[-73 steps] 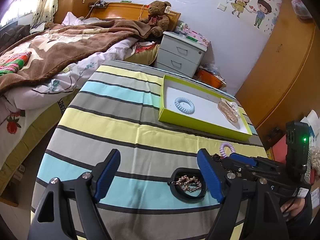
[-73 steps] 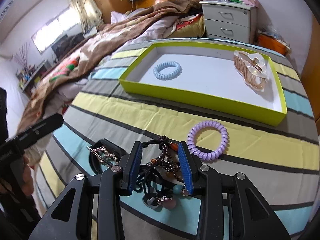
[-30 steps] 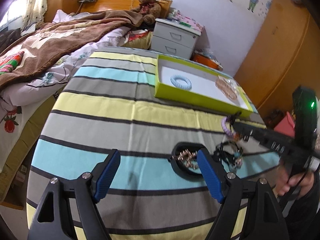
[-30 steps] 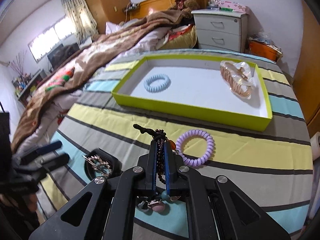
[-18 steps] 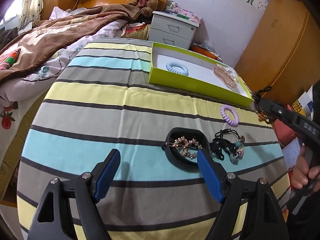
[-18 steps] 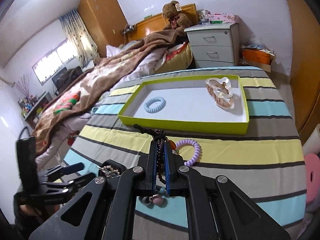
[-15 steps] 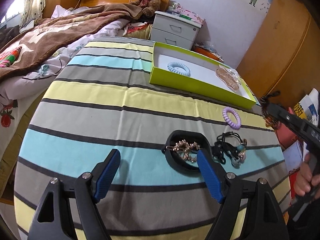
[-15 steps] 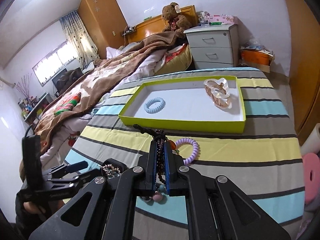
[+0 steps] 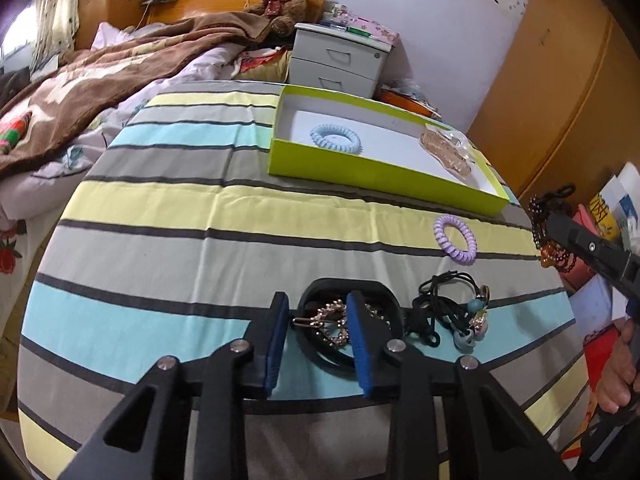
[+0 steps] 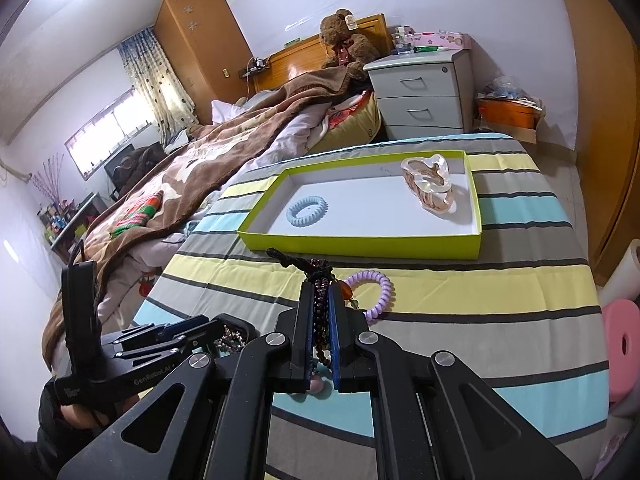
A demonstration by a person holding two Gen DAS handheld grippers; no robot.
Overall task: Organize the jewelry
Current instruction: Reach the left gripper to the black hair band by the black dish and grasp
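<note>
My left gripper (image 9: 318, 318) hovers low over a black ring (image 9: 384, 300) on the striped cloth. Its jaws are closing, with a rhinestone hair clip (image 9: 328, 322) between the blue pads; I see no firm press on it. My right gripper (image 10: 320, 286) is shut on a dark beaded bracelet (image 10: 308, 266), held above the table; the beads (image 9: 538, 220) dangle at the right of the left wrist view. A purple coil hair tie (image 9: 456, 238) and black hair ties with charms (image 9: 452, 308) lie nearby. The green tray (image 9: 380, 176) holds a blue coil tie (image 9: 336, 140) and a clear hair claw (image 9: 448, 152).
A bed with a brown blanket (image 10: 208, 148) runs along the table's left side. A grey nightstand (image 10: 420, 96) stands beyond the far edge, a wooden wardrobe (image 9: 560, 100) to the right. A person's hand (image 9: 616, 372) grips the right tool.
The left jaws have narrowed sharply around the hair clip and the gripper has moved closer to the black ring. The right gripper has lifted the beaded bracelet clear of the table.
</note>
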